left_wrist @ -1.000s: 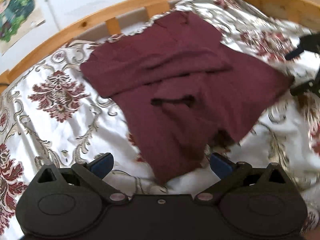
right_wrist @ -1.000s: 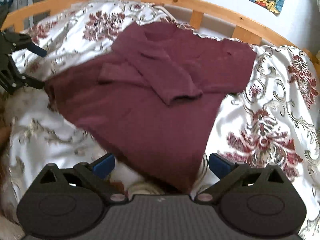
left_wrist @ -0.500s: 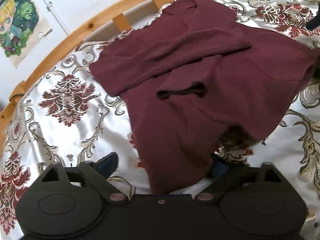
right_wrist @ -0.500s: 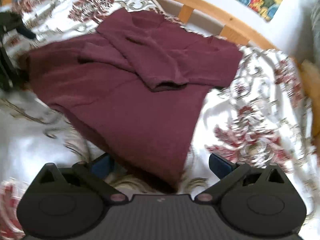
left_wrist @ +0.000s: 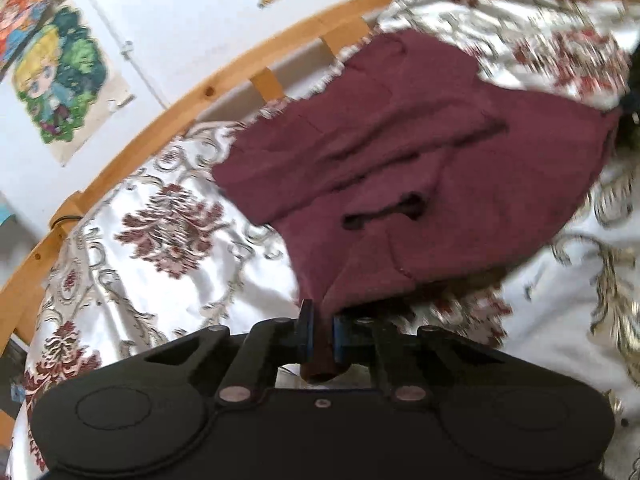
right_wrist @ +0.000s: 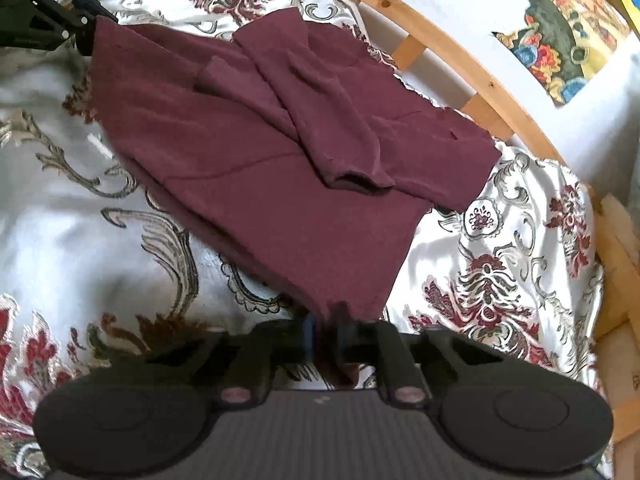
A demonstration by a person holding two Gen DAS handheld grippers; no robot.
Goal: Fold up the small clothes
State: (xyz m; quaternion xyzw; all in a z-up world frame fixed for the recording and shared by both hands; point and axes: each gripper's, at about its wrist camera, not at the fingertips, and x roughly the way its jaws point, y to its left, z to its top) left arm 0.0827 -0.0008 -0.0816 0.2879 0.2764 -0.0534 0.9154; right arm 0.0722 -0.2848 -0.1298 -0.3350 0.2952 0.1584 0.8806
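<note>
A maroon sweater (left_wrist: 400,184) lies on the floral bedspread with both sleeves folded across its front. My left gripper (left_wrist: 320,338) is shut on one bottom hem corner of the sweater. My right gripper (right_wrist: 324,340) is shut on the other bottom hem corner of the sweater (right_wrist: 280,176). The hem edge is lifted a little off the bed between the two. The left gripper also shows in the right wrist view (right_wrist: 86,30) at the far left corner of the hem.
The white, gold and red floral bedspread (left_wrist: 152,248) covers the bed. A curved wooden bed rail (left_wrist: 192,92) runs behind the sweater, also in the right wrist view (right_wrist: 472,76). Pictures (left_wrist: 60,76) hang on the white wall behind.
Both grippers were open in front of the hem. They have moved in and shut on the two bottom corners of the sweater, and the hem has risen slightly.
</note>
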